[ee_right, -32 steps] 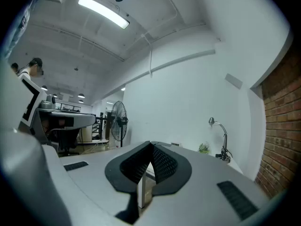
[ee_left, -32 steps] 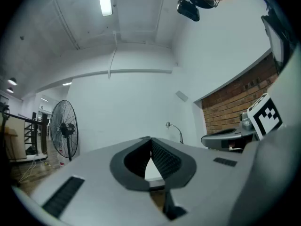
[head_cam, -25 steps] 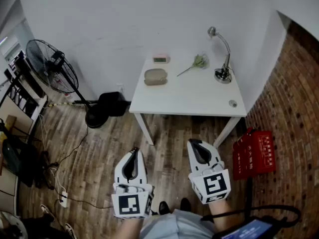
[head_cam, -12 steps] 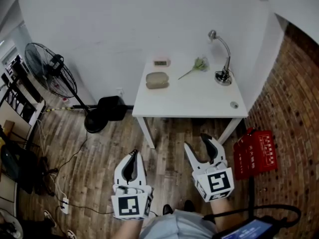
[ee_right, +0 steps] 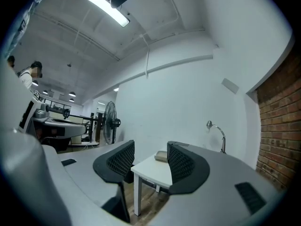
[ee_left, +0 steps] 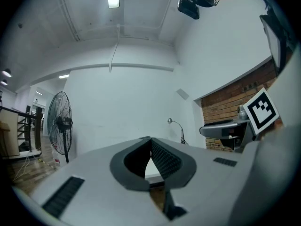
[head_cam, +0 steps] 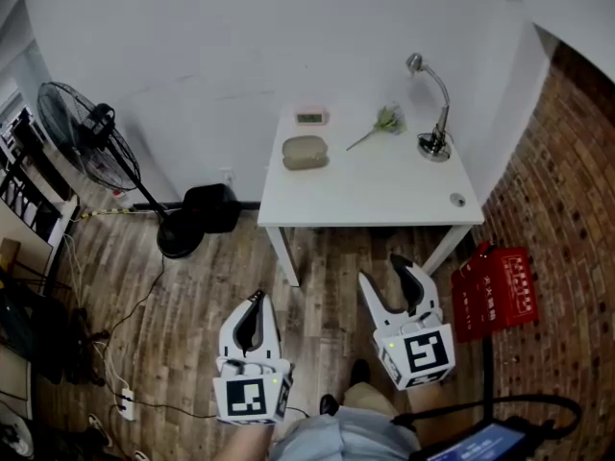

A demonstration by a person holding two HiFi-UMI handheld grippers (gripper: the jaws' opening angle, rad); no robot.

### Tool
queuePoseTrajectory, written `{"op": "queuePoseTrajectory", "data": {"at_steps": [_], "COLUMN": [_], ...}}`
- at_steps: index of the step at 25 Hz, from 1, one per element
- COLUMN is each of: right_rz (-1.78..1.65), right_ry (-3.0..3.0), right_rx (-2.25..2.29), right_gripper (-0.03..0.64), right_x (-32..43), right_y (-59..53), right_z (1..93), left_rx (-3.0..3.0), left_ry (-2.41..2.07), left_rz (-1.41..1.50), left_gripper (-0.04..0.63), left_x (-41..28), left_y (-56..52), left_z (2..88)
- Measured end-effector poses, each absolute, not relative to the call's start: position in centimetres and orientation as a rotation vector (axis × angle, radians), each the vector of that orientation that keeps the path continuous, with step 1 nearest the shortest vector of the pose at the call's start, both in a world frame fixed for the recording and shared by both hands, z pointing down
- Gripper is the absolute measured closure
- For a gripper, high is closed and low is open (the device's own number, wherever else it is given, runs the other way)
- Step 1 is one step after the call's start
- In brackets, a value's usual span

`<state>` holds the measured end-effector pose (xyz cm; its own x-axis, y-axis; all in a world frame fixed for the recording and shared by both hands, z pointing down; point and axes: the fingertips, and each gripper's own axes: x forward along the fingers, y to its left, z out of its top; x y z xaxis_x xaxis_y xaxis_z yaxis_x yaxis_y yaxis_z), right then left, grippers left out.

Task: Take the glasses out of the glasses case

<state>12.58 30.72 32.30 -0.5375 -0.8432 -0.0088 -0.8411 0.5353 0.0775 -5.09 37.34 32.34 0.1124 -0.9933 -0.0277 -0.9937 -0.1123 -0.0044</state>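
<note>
The beige oval glasses case (head_cam: 306,152) lies shut at the back left of the white table (head_cam: 384,195), and also shows small and far off in the right gripper view (ee_right: 162,156). No glasses are visible. Both grippers hover over the wooden floor, well short of the table and pointing level at it. My left gripper (head_cam: 256,301) is shut with nothing in it, its pads meeting (ee_left: 150,140). My right gripper (head_cam: 382,271) is open; its jaws have just been opening and hold nothing (ee_right: 150,147).
On the table stand a desk lamp (head_cam: 432,113), a green sprig (head_cam: 380,123), a small pink device (head_cam: 310,116) and a small round object (head_cam: 458,200). A pedestal fan (head_cam: 91,142) and a black box (head_cam: 211,205) stand left. A red crate (head_cam: 500,291) sits by the brick wall.
The right gripper's jaws were shut a second ago and now stand wide apart. Both grippers have shifted slightly in the view; the left one stays shut.
</note>
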Motion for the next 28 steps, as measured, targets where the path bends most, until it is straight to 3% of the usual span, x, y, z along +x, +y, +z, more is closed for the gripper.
{"op": "queuePoseTrajectory", "data": {"at_steps": [16, 28], "right_rz": [0.017, -0.039], "right_ry": [-2.716, -2.856], "right_rx": [1.48, 1.331], "right_gripper": [0.394, 0.4], "right_x": [12.7, 10.9], "right_y": [14.5, 3.2], "right_z": [36.3, 33.8], "left_rx": [-2.358, -2.179], "left_ry": [2.137, 2.177], "left_rz": [-0.144, -0.131], "left_gripper": [0.589, 0.589], "left_x": [-5.1, -5.8], "left_y": [21.3, 11.6], "left_z": [35.9, 31.8]}}
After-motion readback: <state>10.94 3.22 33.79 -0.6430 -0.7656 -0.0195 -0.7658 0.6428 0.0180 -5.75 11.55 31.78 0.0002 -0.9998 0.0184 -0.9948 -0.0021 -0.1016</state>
